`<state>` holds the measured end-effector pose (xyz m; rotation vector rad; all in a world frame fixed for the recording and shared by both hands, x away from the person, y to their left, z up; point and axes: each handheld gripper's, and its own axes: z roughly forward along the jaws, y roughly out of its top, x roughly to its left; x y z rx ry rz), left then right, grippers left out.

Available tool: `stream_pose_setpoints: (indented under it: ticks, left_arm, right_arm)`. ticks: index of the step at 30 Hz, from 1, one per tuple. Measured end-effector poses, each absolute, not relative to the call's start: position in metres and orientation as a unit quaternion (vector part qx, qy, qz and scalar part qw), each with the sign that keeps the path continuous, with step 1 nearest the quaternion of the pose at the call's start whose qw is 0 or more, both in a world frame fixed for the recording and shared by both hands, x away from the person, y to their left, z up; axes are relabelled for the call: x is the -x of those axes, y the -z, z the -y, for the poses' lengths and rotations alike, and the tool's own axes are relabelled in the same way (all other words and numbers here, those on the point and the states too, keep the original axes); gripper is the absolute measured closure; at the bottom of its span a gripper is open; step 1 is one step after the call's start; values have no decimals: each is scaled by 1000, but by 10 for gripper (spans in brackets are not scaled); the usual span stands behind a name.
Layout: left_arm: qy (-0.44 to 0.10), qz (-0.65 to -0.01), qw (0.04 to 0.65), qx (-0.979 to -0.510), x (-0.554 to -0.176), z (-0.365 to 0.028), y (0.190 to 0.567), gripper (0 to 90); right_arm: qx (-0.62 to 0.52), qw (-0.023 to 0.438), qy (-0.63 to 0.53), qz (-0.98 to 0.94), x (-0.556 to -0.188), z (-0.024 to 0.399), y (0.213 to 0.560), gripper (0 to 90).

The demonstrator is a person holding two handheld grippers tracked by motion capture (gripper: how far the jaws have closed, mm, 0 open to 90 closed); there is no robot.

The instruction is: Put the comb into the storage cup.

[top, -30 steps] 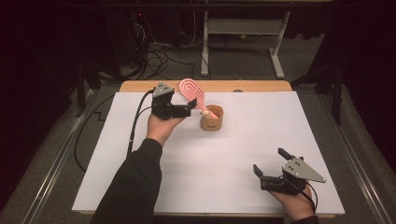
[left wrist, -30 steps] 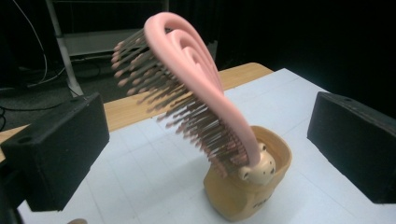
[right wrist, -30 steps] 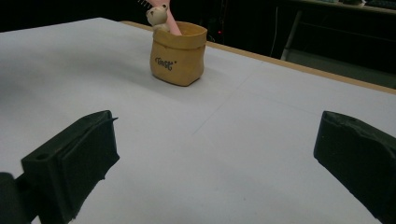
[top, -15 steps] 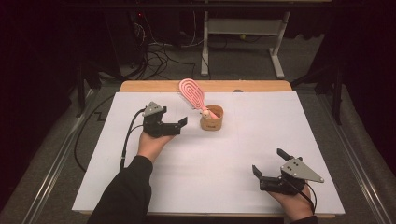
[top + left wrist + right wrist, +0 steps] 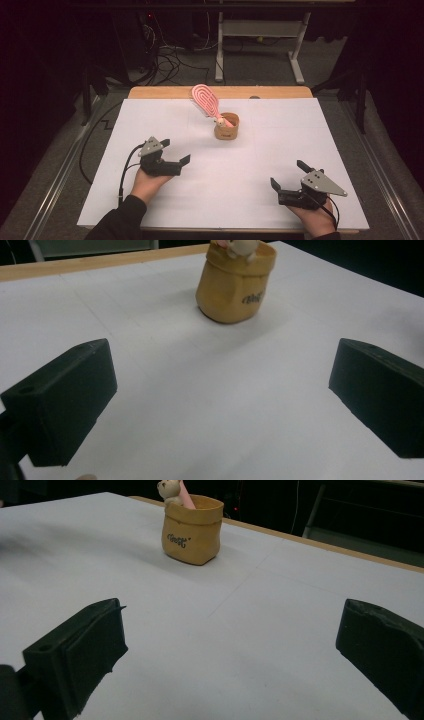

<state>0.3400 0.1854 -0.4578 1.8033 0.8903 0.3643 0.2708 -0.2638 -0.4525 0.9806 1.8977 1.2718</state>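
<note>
Resting both hands low, I keep my left hand-held gripper (image 5: 176, 161) and right hand-held gripper (image 5: 286, 181) released and well apart from the pot (image 5: 226, 127) mid-tabletop (image 5: 300, 130), where the pink paddle (image 5: 205, 99), possibly a fan, leans. Since 1 second ago, my left has drawn back from it.

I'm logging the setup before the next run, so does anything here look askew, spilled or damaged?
Nothing is spilled or visibly damaged. The pink paddle-shaped brush leans steeply to the left out of the small tan pouch-shaped holder, overhanging its rim. The holder itself stands upright on the white table.
</note>
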Motion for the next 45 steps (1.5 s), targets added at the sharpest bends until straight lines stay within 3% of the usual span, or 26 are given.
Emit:
stream_pose_setpoints:
  ticks: [16,19,45]
  left_arm:
    - [-214,-374,552,-714,-256,-250,459,0]
    - [-241,-359,567,-701,-253,-252,456,0]
    - [-229,-373,563,-701,-263,-249,463,0]
  right_arm:
    - [-385,326,-486,-714,-267,265,450,1]
    - [-392,325,-488,-709,-264,267,450,0]
    - [-417,315,-515,-679,-259,284,448,0]
